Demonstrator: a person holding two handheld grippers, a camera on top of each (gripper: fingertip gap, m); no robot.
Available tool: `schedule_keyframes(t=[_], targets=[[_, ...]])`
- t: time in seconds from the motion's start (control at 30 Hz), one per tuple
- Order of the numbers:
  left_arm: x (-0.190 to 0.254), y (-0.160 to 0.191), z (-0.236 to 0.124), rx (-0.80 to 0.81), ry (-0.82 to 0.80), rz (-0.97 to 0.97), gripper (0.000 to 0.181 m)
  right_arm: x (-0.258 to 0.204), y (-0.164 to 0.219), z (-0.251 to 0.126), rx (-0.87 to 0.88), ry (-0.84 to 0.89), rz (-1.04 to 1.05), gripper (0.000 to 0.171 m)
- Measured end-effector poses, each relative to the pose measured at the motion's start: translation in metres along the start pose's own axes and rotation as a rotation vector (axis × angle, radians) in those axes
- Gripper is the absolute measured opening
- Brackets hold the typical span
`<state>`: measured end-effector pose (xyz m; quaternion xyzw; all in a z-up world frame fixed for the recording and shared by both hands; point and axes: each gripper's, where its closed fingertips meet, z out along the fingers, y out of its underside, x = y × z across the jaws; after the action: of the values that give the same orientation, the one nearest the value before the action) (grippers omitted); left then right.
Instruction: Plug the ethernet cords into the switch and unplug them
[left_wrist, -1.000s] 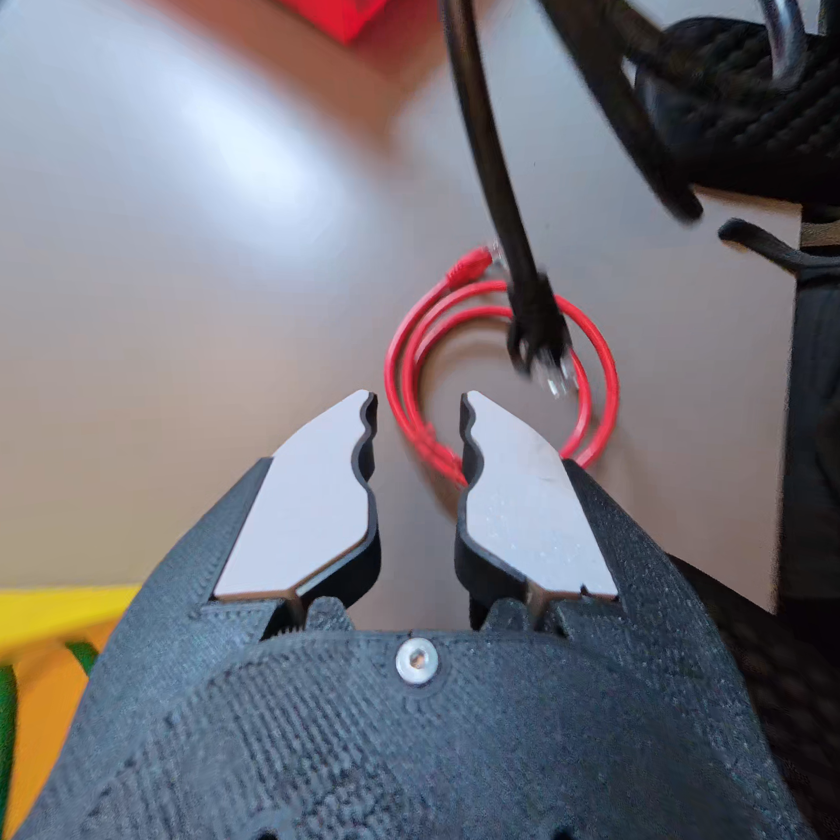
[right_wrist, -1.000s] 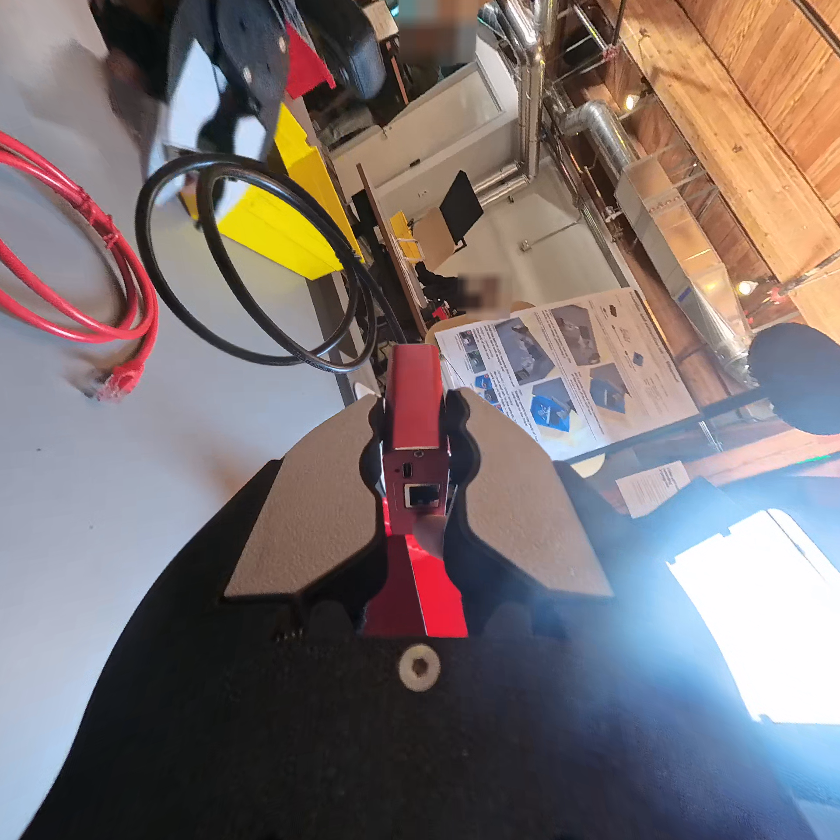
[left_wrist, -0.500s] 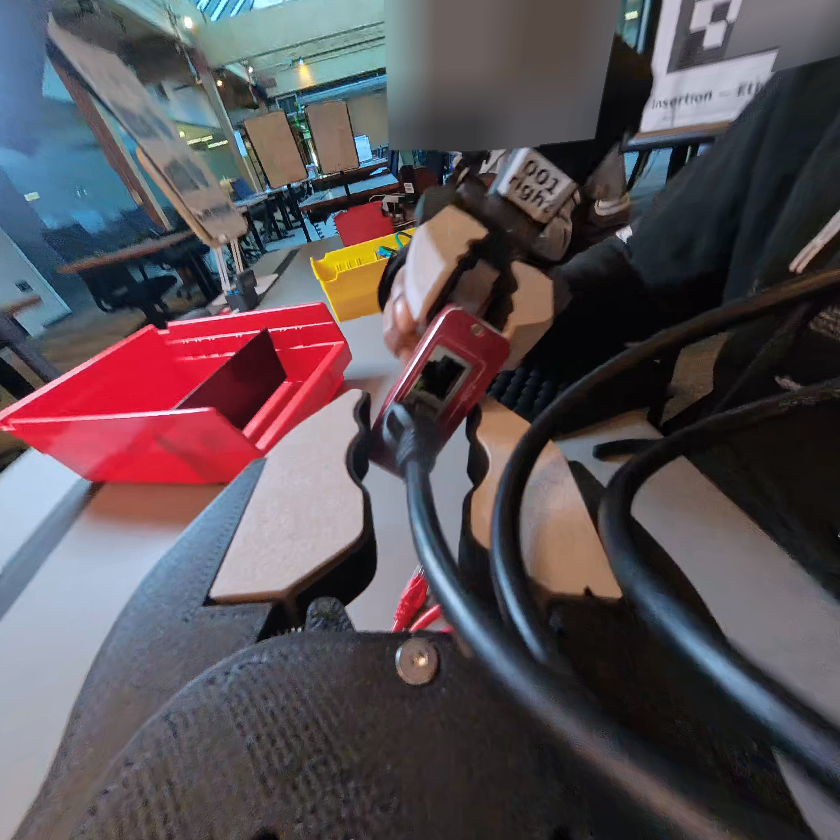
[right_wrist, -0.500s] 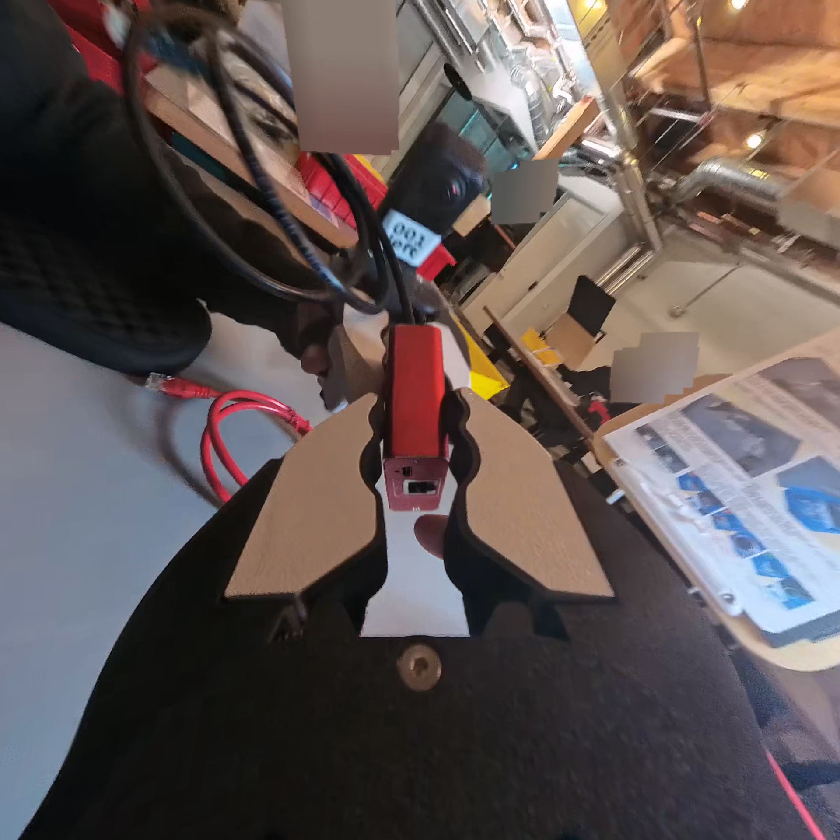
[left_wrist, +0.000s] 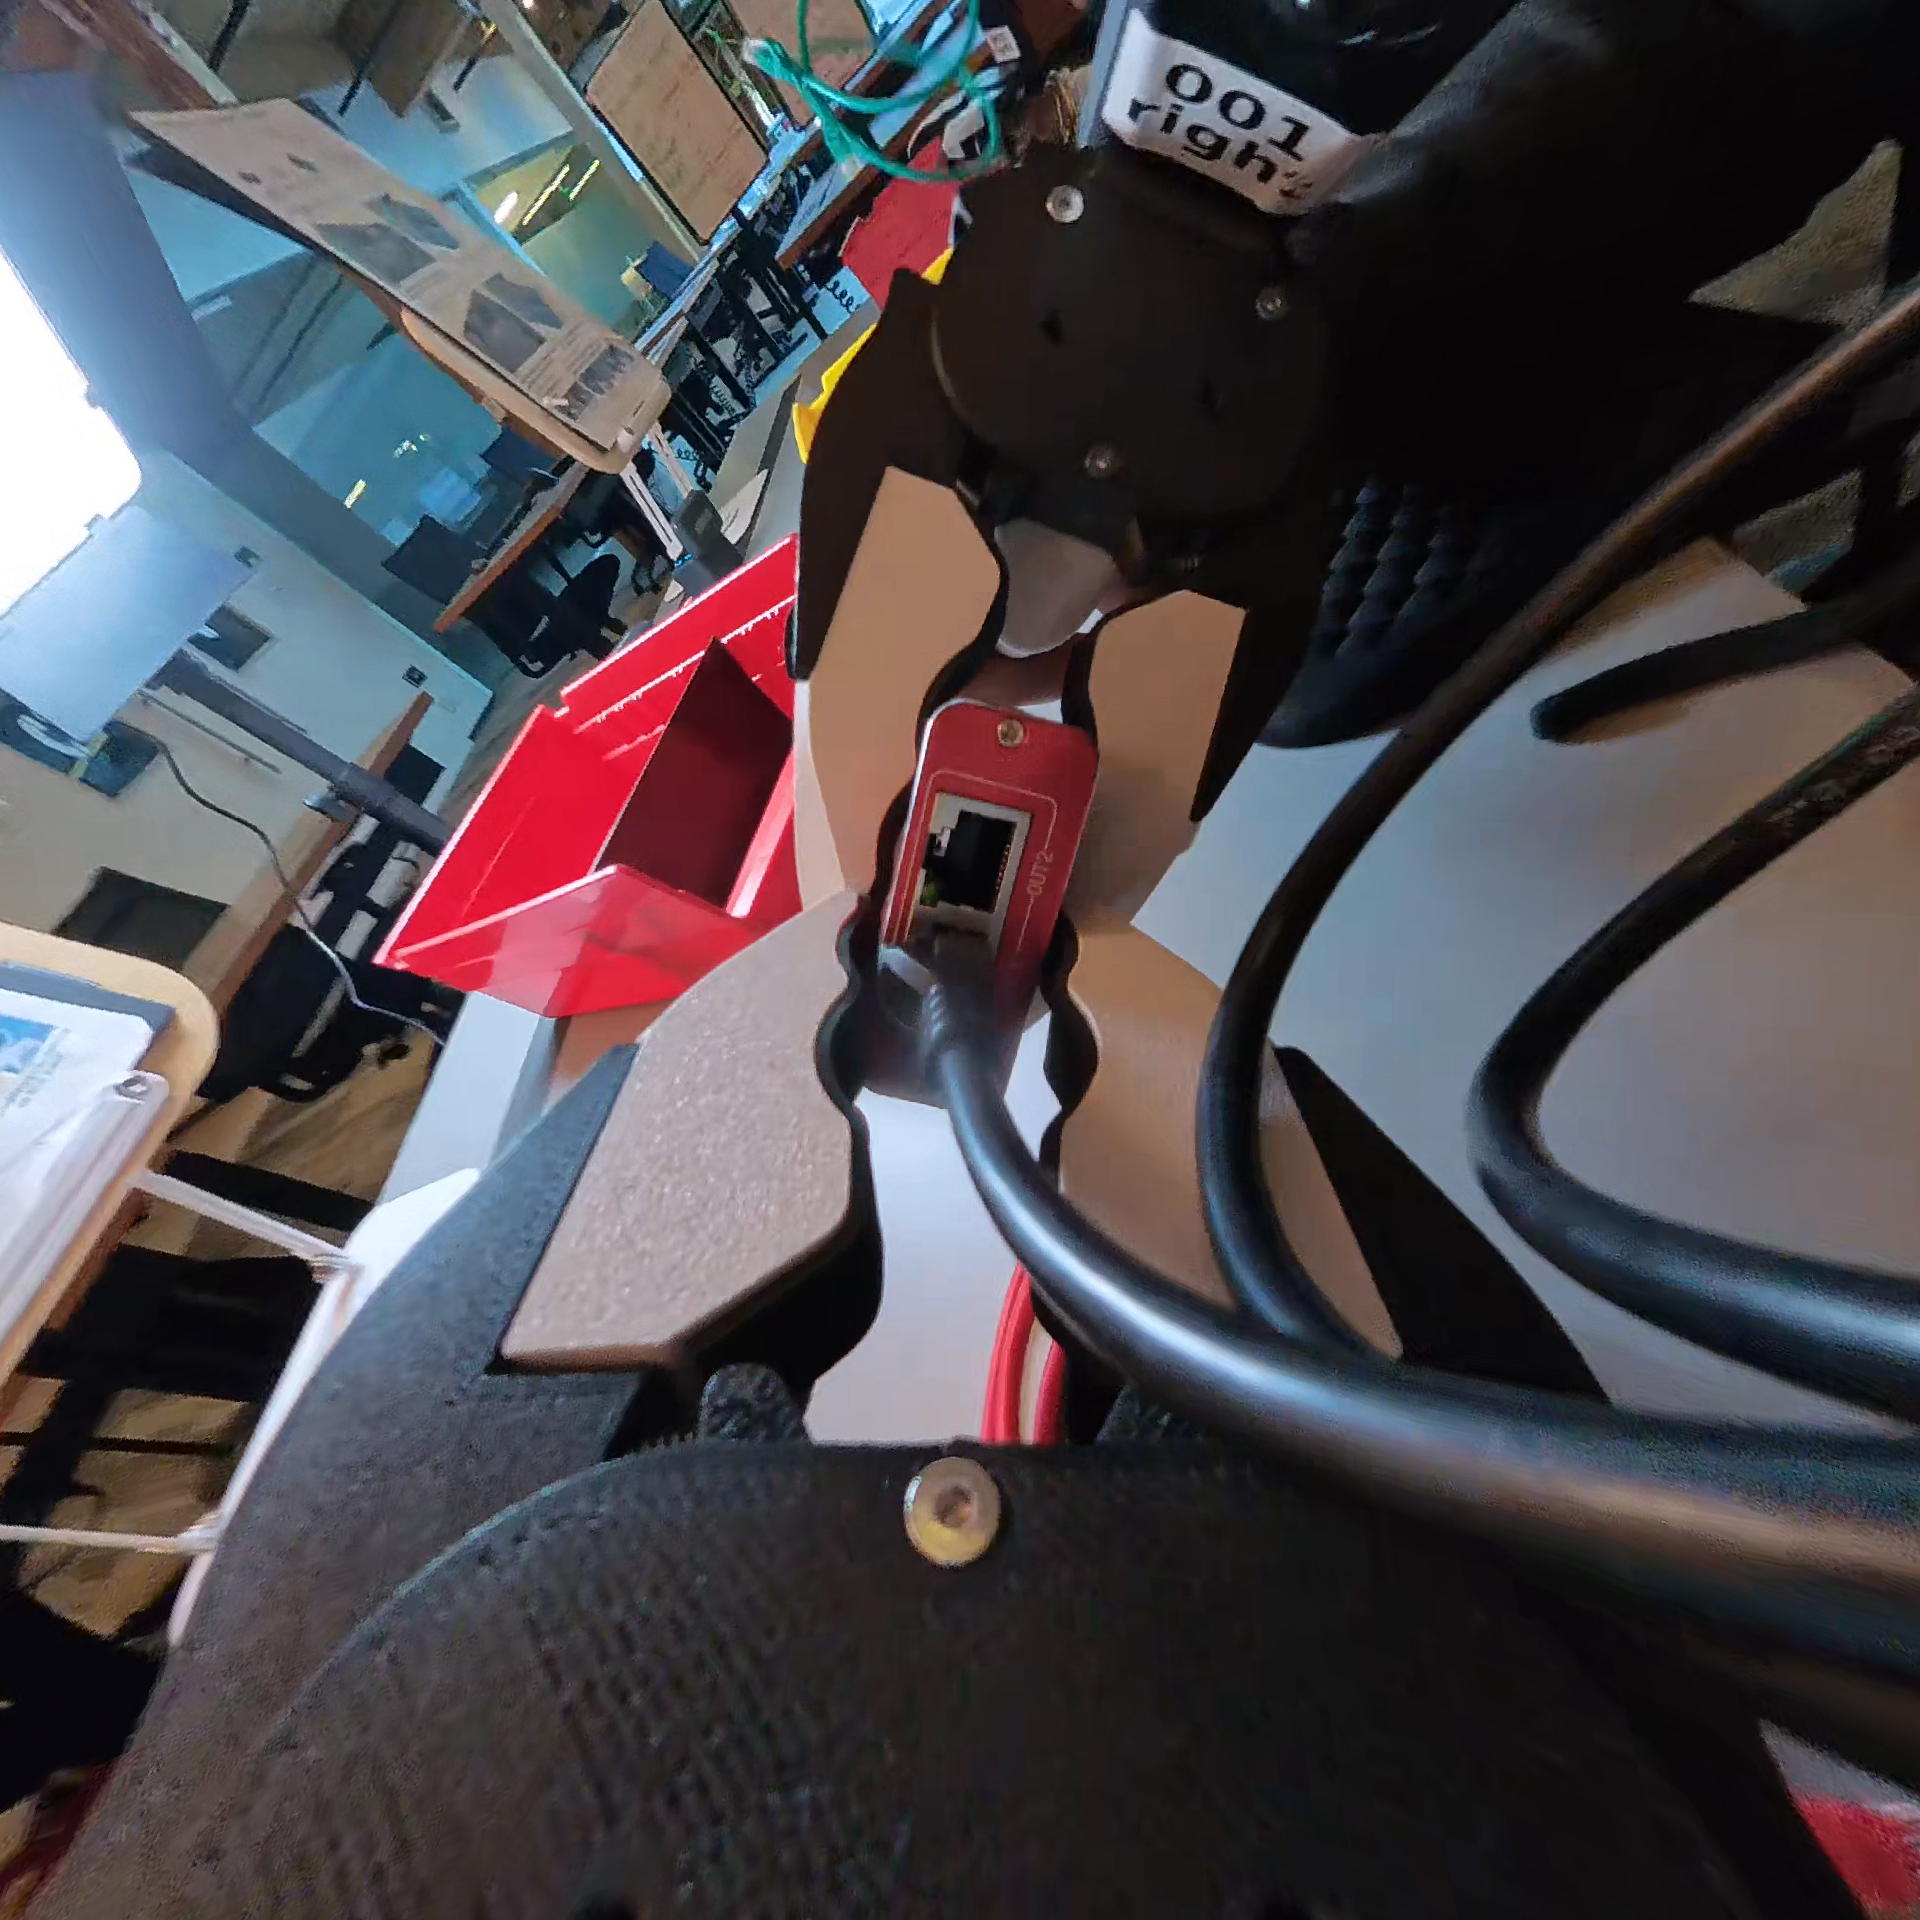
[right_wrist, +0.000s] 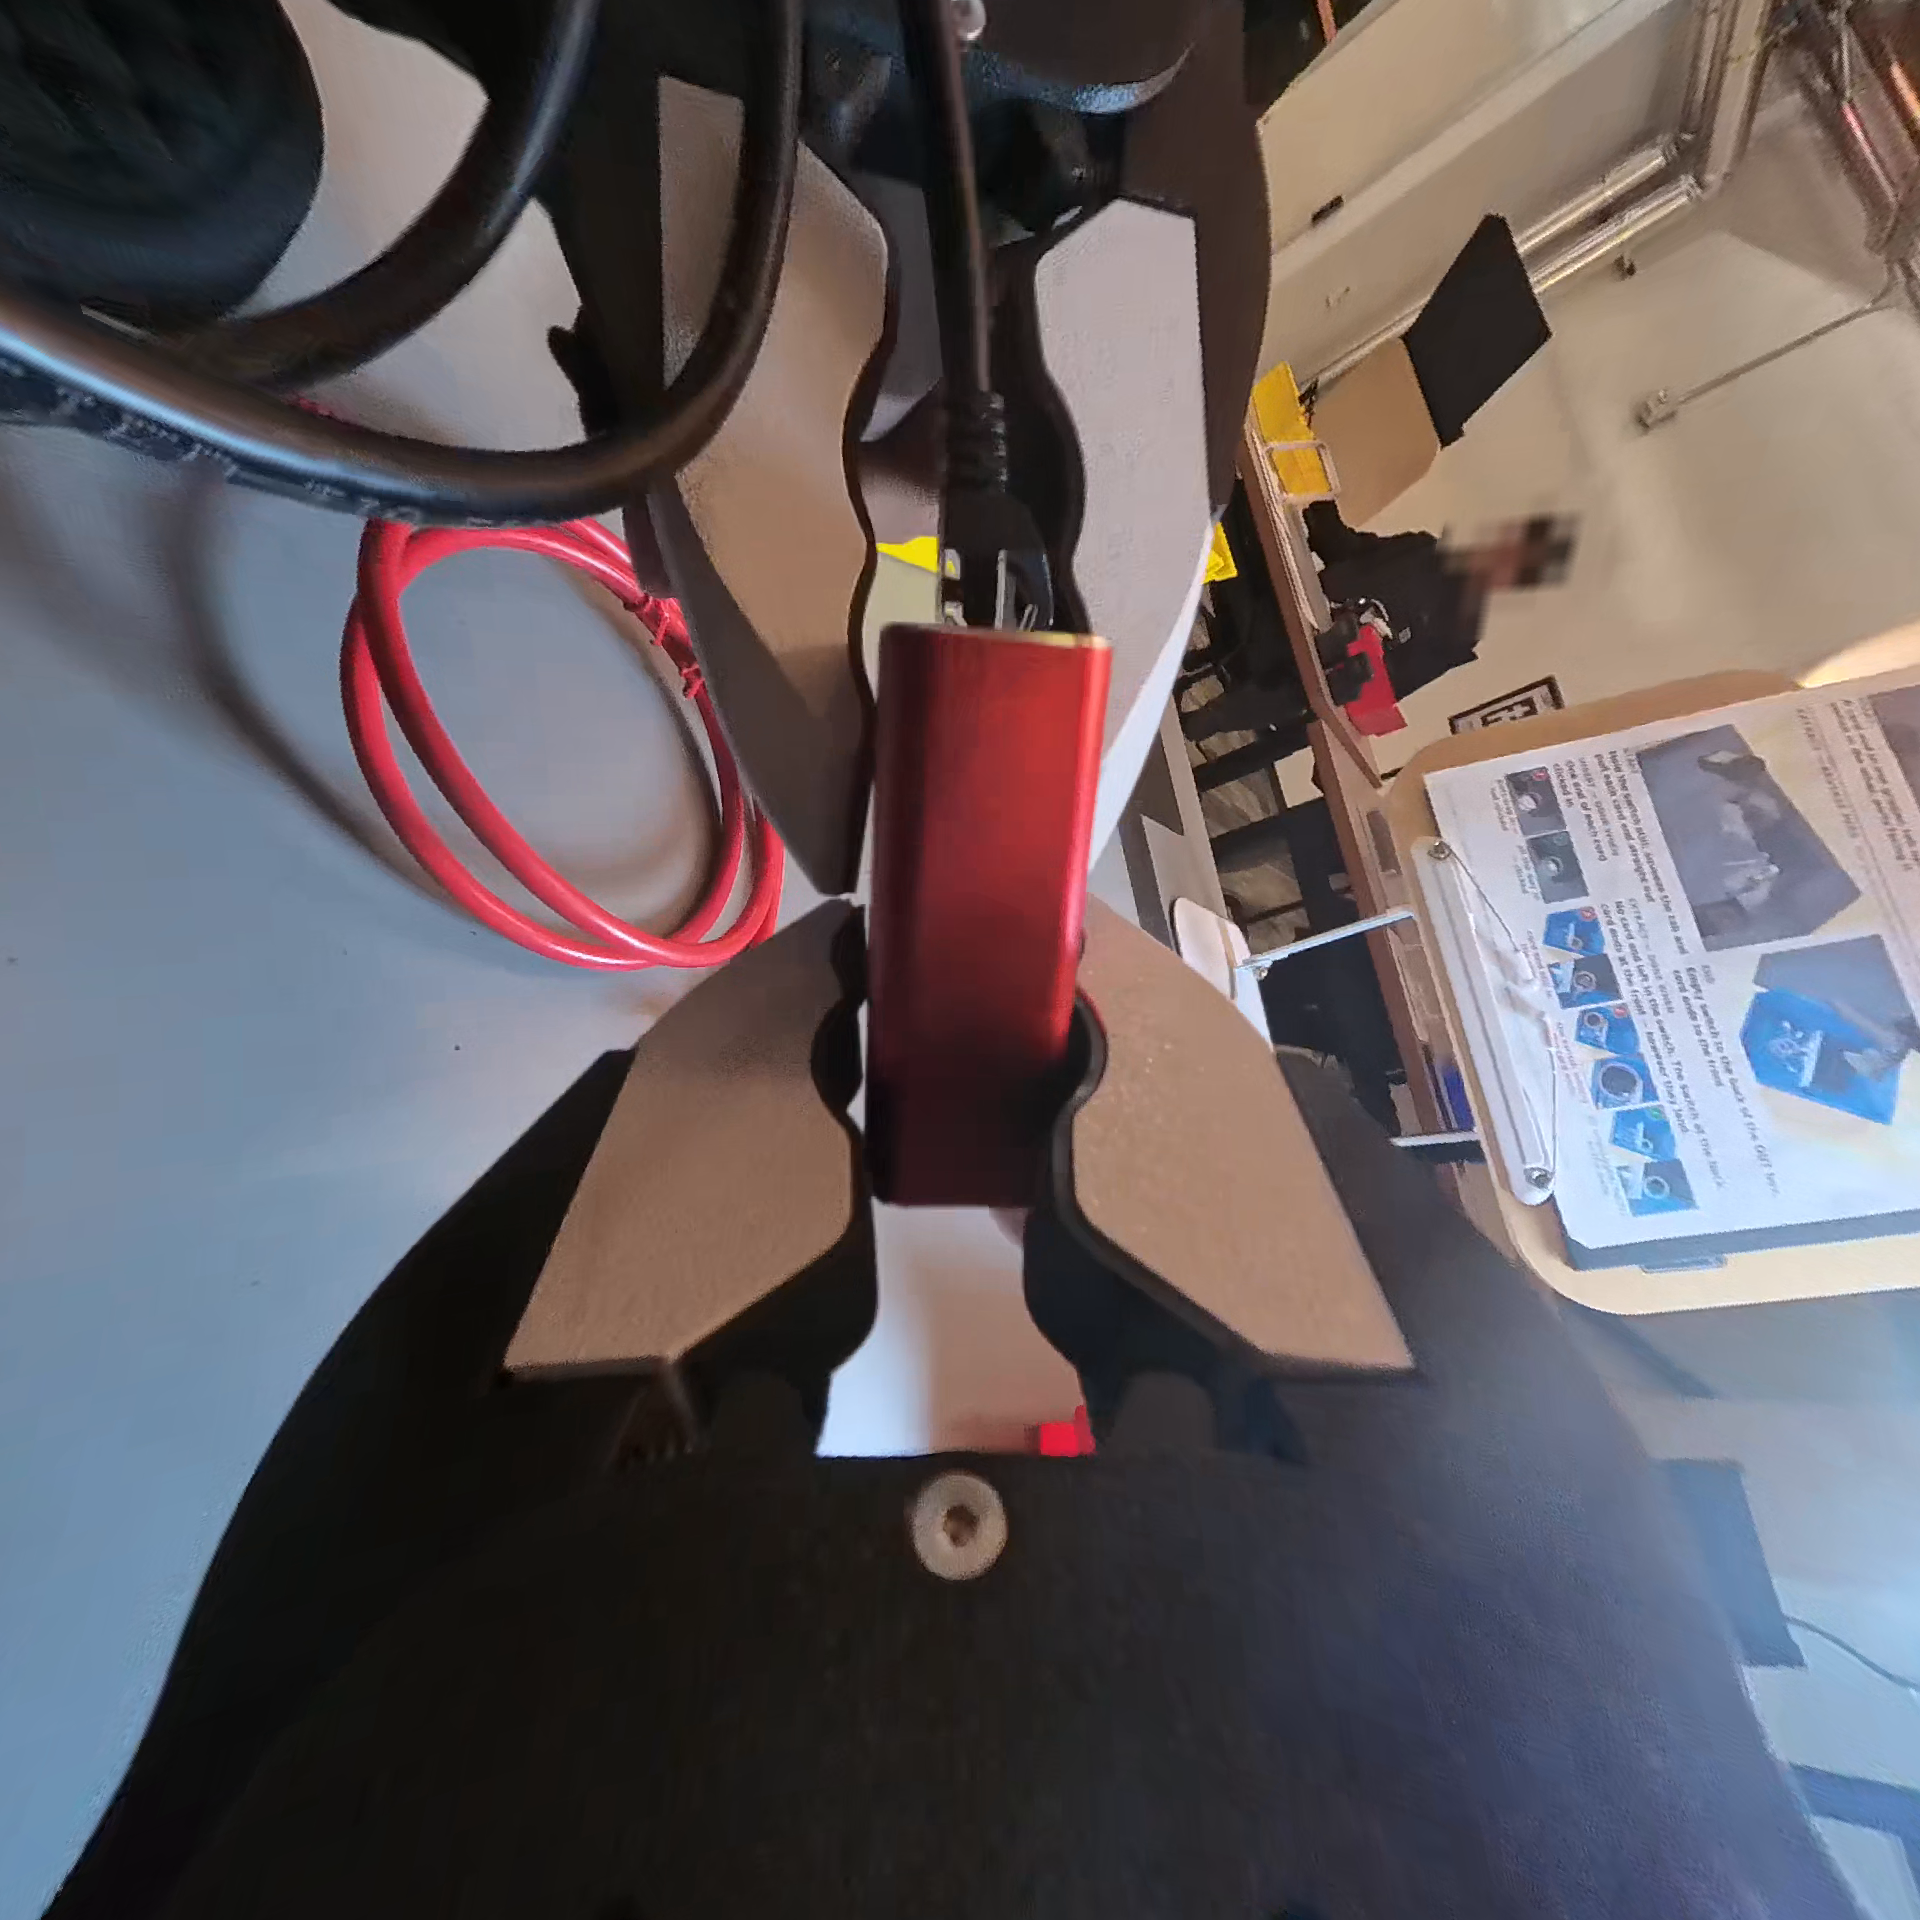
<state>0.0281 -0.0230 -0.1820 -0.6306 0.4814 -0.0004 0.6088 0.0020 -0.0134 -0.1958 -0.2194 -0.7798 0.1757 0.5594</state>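
Observation:
My right gripper (right_wrist: 966, 935) is shut on the red switch (right_wrist: 977, 883) and holds it in the air above the table. In the left wrist view the switch face (left_wrist: 1039, 790) points at me, with the right gripper (left_wrist: 987, 769) over it. A black ethernet cord (left_wrist: 1039, 1226) has its plug (right_wrist: 977, 468) in the lower port; the upper port (left_wrist: 971, 847) is empty. My left gripper (left_wrist: 951, 966) straddles the plug, jaws parted, with a gap on each side. It also shows in the right wrist view (right_wrist: 966, 582). A coiled red cord (right_wrist: 540, 904) lies on the table.
A red bin (left_wrist: 582, 831) stands on the grey table (right_wrist: 208, 935) behind the switch. The black cord's loops (left_wrist: 1558, 1195) hang over my left gripper's right side. A board with printed sheets (right_wrist: 1714, 987) stands off the table's edge. A green cord (left_wrist: 862, 94) lies far back. Only a small space, under 4 cm, lies between the two pairs of fingers.
One second ago the black plug hung loose over the red cord. Half a second ago it sat in the switch's port. Since then both grippers have tilted and closed in, still holding as before.

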Motion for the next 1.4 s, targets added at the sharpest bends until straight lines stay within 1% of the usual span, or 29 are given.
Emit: schedule_keyframes(t=[0.03,0.1,0.2,0.27,0.3,0.4,0.47,0.5,0.67,0.8,0.9,0.97,1.07,1.17,1.23,1.4], targets=[[0.001,0.0,0.0,-0.016,-0.005,0.03,0.03,0.0,0.0,0.0,0.004,0.014,-0.019,0.03],[0.002,0.0,0.002,-0.04,-0.01,0.027,0.032,0.001,0.001,-0.002,-0.003,0.046,-0.05,0.03],[-0.002,0.005,0.001,-0.047,0.013,-0.096,0.039,0.005,0.002,-0.004,0.027,0.063,-0.018,0.029],[-0.011,0.016,-0.007,-0.077,0.029,-0.203,0.049,0.011,0.009,-0.006,0.033,0.08,0.006,0.03],[-0.013,0.025,-0.012,-0.102,0.053,-0.256,0.049,0.013,0.012,-0.008,0.038,0.085,0.027,0.03],[-0.02,0.07,-0.023,-0.22,0.063,-0.401,0.046,0.022,0.015,-0.015,0.074,0.103,0.059,0.03],[-0.016,0.093,-0.024,-0.279,0.092,-0.492,0.043,0.027,0.015,-0.019,0.093,0.112,0.071,0.03],[-0.009,0.1,-0.023,-0.306,0.125,-0.505,0.043,0.029,0.014,-0.021,0.112,0.119,0.085,0.03],[0.015,0.115,-0.012,-0.418,0.235,-0.468,0.042,0.034,0.014,-0.029,0.17,0.118,0.139,0.03],[0.024,0.121,-0.006,-0.485,0.297,-0.429,0.039,0.04,0.019,-0.035,0.171,0.137,0.131,0.03],[0.027,0.122,0.0,-0.501,0.321,-0.402,0.033,0.044,0.024,-0.039,0.172,0.144,0.137,0.03],[0.027,0.124,0.002,-0.517,0.332,-0.373,0.033,0.046,0.029,-0.041,0.164,0.15,0.141,0.03],[0.015,0.114,0.002,-0.452,0.352,-0.436,0.024,0.048,0.034,-0.042,0.154,0.156,0.145,0.03],[0.0,0.109,0.007,-0.414,0.347,-0.48,0.022,0.05,0.036,-0.042,0.151,0.165,0.146,0.03],[0.002,0.114,0.015,-0.444,0.382,-0.471,0.023,0.052,0.037,-0.043,0.148,0.171,0.146,0.03],[0.024,0.121,0.026,-0.546,0.523,-0.384,0.025,0.056,0.043,-0.049,0.139,0.192,0.159,0.03]])
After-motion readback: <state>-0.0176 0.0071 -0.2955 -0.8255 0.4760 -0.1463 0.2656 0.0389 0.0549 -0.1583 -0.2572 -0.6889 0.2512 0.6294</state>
